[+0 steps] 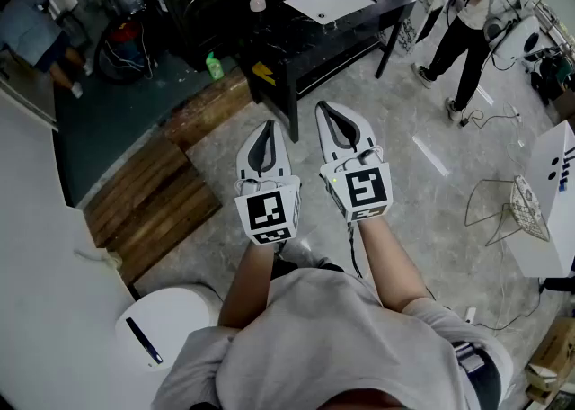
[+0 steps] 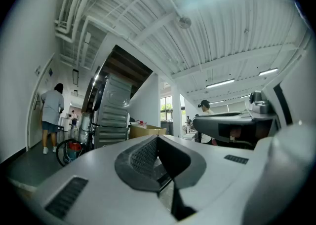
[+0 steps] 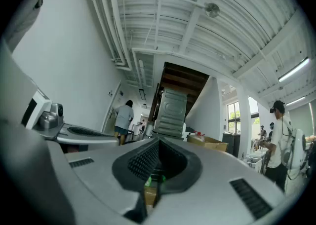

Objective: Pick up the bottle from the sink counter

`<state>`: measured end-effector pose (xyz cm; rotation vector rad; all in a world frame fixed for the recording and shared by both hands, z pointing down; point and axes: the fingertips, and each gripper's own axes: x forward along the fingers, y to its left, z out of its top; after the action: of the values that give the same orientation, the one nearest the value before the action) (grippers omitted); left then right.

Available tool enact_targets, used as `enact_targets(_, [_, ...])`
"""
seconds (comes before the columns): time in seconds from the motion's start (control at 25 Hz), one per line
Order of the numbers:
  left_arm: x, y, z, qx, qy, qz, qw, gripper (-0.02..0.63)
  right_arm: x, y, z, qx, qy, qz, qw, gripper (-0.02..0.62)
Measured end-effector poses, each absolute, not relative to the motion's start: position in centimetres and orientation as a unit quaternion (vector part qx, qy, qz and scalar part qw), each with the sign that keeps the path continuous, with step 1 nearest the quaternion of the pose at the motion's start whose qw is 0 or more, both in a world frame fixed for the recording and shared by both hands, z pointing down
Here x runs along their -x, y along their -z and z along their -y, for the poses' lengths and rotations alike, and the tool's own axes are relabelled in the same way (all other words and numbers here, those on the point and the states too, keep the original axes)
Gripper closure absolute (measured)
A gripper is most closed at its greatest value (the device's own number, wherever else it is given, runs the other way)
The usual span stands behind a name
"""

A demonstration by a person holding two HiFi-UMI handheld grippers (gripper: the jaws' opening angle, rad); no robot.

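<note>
Grippers are held side by side over a pale marble floor (image 1: 422,192), each in one of the person's hands. The left gripper (image 1: 268,126) has its jaws pressed together with nothing between them. The right gripper (image 1: 324,108), just beside it, also has its jaws closed and empty; only a narrow slit shows between its pads. The green bottle (image 1: 214,66) stands upright far ahead and to the left, well apart from both grippers, on a dark green surface (image 1: 117,120) edged by wooden planks (image 1: 153,201), just beside a black table (image 1: 359,17). Another person (image 1: 476,13) stands at the far right.
</note>
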<state>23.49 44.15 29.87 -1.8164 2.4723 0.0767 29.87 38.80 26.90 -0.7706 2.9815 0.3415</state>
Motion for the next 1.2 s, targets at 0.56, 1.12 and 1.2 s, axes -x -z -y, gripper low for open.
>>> enact_targets(0.56, [-19.6, -33.6, -44.0, 0.624, -0.011, -0.781, -0.007, 0.592, -26.2, -30.6, -40.9, 0.23, -0.099, -0.968, 0.005, 0.586])
enact_targets(1.12, [-9.7, -37.1, -47.8, 0.591, -0.021, -0.805, -0.047, 0.592, -15.2, -34.1, -43.8, 0.149, -0.084, -0.984, -0.048, 0.586])
enact_targets(1.2, [-8.7, -37.5, -47.1, 0.588, -0.022, -0.807, -0.049, 0.592, -14.3, -34.5, -42.7, 0.15, -0.089, -0.983, -0.06, 0.586])
